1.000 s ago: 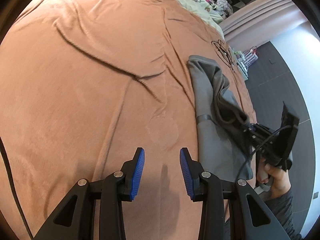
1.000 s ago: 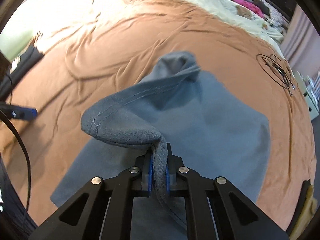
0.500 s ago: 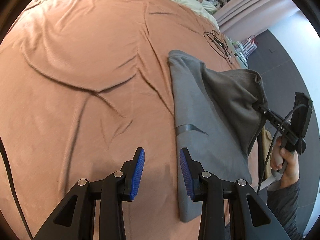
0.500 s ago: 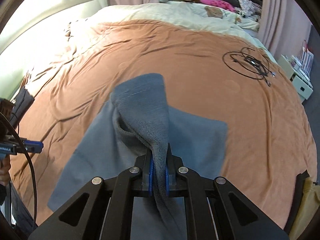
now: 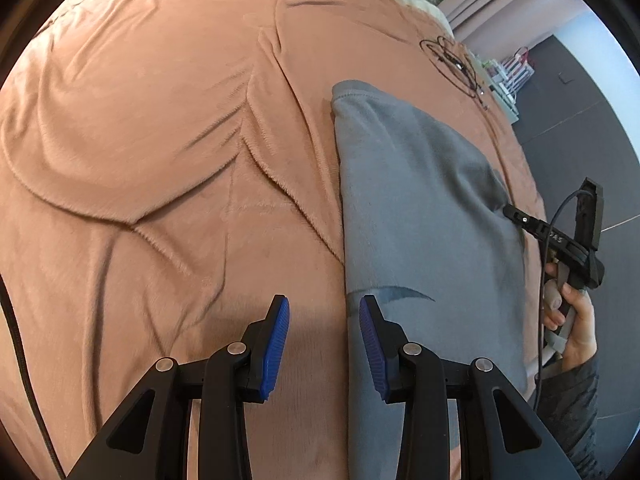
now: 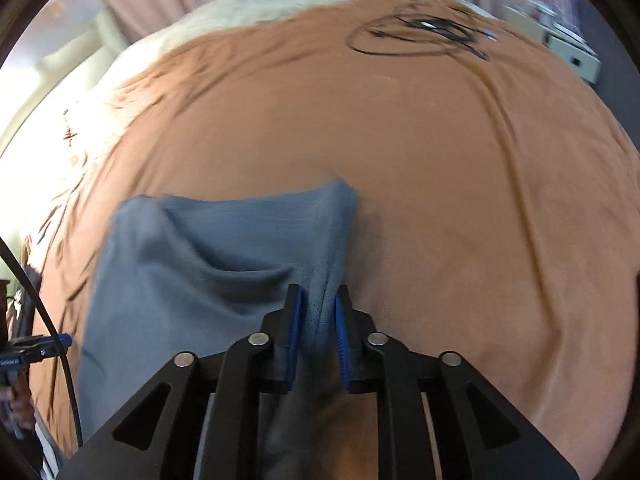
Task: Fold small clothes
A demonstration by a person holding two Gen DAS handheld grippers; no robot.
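Note:
A grey fleece garment (image 5: 420,208) lies folded lengthwise on the brown blanket (image 5: 160,140). In the left wrist view my left gripper (image 5: 323,320) hovers open at the garment's near left edge, with nothing between its blue pads. My right gripper (image 6: 318,312) has a bunched fold of the grey garment (image 6: 208,248) between its jaws, which are opening; the pads stand apart on either side of the cloth. The left wrist view shows that right gripper (image 5: 508,211) at the garment's right edge, held by a hand (image 5: 576,320).
A coiled black cable (image 6: 416,36) lies on the blanket at the far right. Cream bedding (image 6: 280,0) with toys and clothes covers the bed's far end. A white cabinet (image 6: 572,56) and dark floor (image 5: 580,120) lie past the right edge.
The right gripper carried the lifted grey flap across to the right and lowered it, laying the garment flat; its jaws then parted. The left gripper moved right to the garment's edge.

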